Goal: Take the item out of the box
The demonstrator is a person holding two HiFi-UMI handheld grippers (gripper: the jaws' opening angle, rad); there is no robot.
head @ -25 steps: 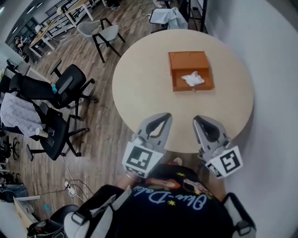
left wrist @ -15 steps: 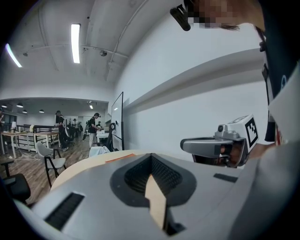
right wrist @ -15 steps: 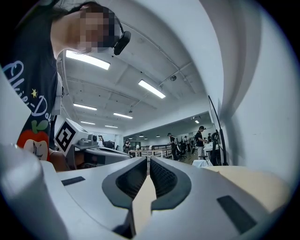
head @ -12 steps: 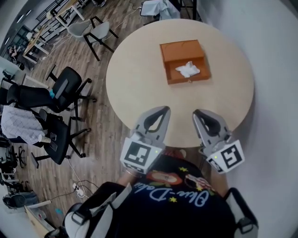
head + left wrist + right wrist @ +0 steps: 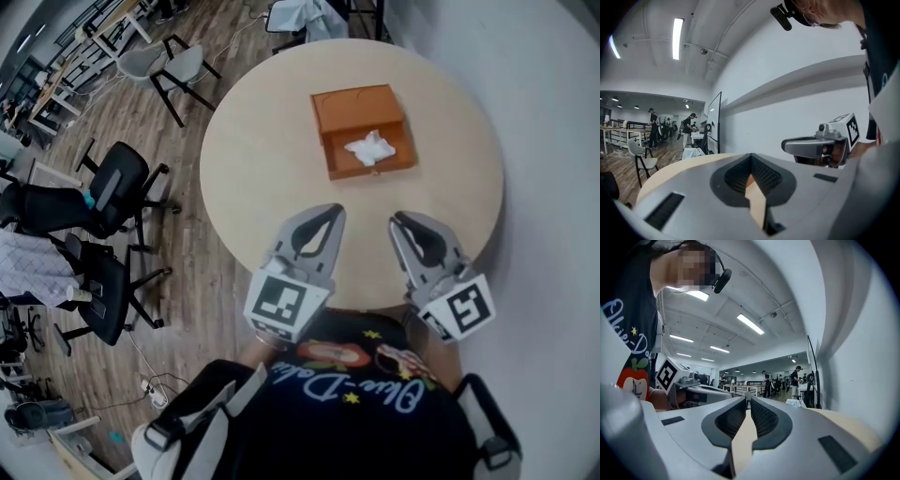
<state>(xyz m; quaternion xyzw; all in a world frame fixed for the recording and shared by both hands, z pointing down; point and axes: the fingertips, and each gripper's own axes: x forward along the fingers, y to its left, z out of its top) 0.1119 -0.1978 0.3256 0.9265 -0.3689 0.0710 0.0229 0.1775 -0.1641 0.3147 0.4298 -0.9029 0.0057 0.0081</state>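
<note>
An open orange box [image 5: 360,111] lies on the far half of the round beige table [image 5: 258,159]. A crumpled white item [image 5: 370,147] rests in its near tray. Close to my body, over the table's near edge, hang both grippers, well short of the box. In the head view my left gripper [image 5: 329,209] is shut on nothing, and my right gripper [image 5: 397,219] is likewise shut and empty. In the left gripper view, the left gripper [image 5: 751,156] has its jaws together. The right gripper [image 5: 747,396] in its own view also has its jaws together. Neither gripper view shows the box.
Black office chairs [image 5: 108,187] and grey chairs [image 5: 173,64] stand on the wood floor left of the table. A white wall [image 5: 553,141] runs along the right. People stand far off in the office [image 5: 651,126]. A whiteboard [image 5: 715,122] is behind the table.
The head view has shifted, so the table and box sit slightly further left and up. Both grippers stay shut and side by side near the table's near edge.
</note>
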